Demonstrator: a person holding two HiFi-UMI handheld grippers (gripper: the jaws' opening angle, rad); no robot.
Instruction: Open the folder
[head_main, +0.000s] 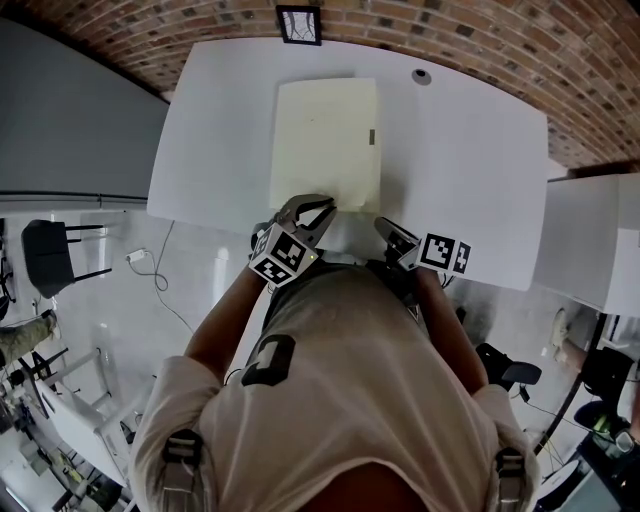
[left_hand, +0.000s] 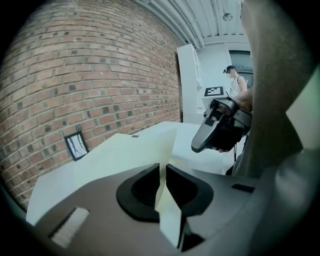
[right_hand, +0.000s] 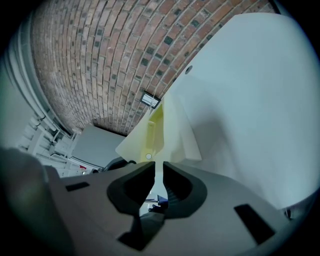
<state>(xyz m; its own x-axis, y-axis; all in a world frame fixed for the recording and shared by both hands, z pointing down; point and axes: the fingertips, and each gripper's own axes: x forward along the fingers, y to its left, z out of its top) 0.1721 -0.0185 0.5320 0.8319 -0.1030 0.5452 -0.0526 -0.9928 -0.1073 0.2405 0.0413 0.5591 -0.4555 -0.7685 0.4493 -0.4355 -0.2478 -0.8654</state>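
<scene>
Pinching folder (head_main: 326, 140) cover, left hand-held gripper (head_main: 318, 210) angled downward.

The folder (head_main: 326, 140) lies mid-tabletop (head_main: 470, 170), with the left gripper (head_main: 322, 208) and right gripper (head_main: 381, 223) at its near edge. A small disc (head_main: 421, 76), perhaps a cap, sits behind it to the right.
</scene>
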